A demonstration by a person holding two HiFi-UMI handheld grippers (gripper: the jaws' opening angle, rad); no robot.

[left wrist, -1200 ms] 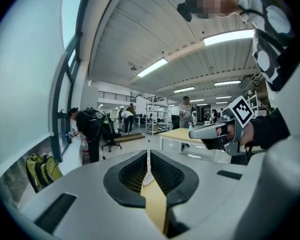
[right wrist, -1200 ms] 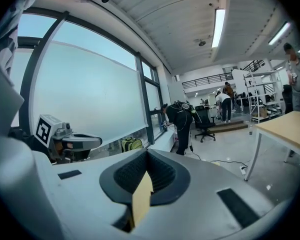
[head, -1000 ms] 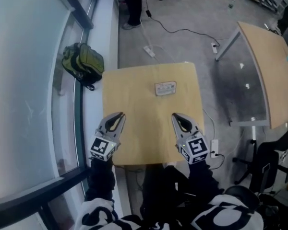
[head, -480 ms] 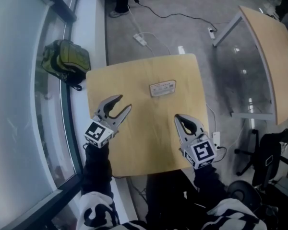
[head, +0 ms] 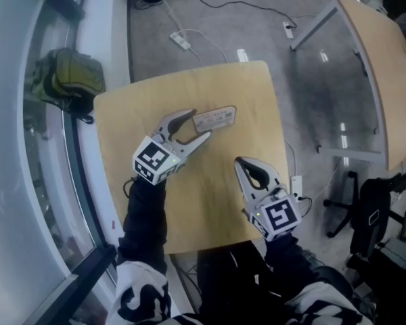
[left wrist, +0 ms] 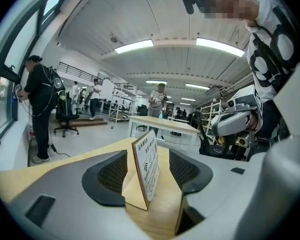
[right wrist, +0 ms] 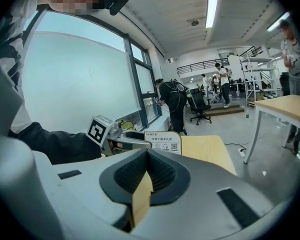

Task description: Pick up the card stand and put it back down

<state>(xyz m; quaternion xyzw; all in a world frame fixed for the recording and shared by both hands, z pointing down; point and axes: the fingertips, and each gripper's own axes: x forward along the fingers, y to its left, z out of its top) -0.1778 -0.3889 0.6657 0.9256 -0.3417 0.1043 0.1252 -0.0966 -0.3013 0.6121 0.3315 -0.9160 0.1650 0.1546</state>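
The card stand (head: 214, 119) stands on the wooden surface (head: 210, 202), a little beyond the middle, toward the far edge. It is a small wooden holder with a white printed card that leans slightly back, and its base rests on the wood.

The left gripper (head: 197, 126) comes in from the side of the left edge and points at the left end of the stand. Its jaws have just been opening and now stand wide apart, with that end of the card stand between them. In the left gripper view a gap shows on each side of the card, so the pads (left wrist: 111, 174) do not press on it.

The right gripper (head: 246, 164) is apart from the stand, over the part of the surface toward the near right corner. Its jaws are closed together and nothing is between them. In the right gripper view the card stand and the left gripper show ahead of it, a little to the left.

Beyond the left edge, beside the window, lies a green backpack (head: 63, 80). On the grey floor beyond the far edge lies a white power strip (head: 180, 39) with its cable. Another wooden table (head: 386, 53) stands well apart beyond the right edge.
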